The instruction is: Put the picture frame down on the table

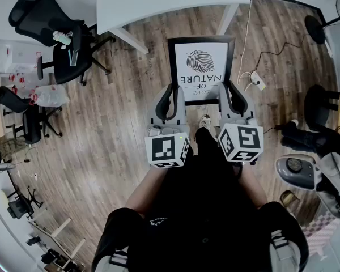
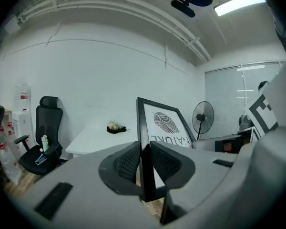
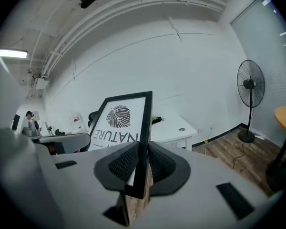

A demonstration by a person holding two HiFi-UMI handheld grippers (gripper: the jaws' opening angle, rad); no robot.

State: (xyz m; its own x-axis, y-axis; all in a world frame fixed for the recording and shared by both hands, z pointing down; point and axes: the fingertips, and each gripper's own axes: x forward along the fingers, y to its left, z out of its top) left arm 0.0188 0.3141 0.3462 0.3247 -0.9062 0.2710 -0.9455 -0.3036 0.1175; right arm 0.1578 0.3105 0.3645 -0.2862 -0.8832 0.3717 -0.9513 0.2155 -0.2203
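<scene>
- Wooden floor (image 1: 119, 118): brown planks, under everything in the head view.
- White table (image 1: 158, 4): bare top, beyond the frame and not touching it.
- Picture frame (image 1: 201, 61): rectangular, with a narrow black moulding. The white print carries a dark leaf motif. It is held in the air above the floor, in front of the person and short of the table's near edge, with the print facing up towards the head camera.
- Left gripper (image 1: 171, 89): jaws closed tight on the frame's left rail (image 2: 142, 128), which sits between the ribbed pads.
- Right gripper (image 1: 233, 89): jaws likewise clamped on the right rail (image 3: 144, 128).
- Lettering: "OF NATURE" in dark capitals under the leaf, upside down in the head view. A smaller line beside it is too fine to read with certainty.
</scene>
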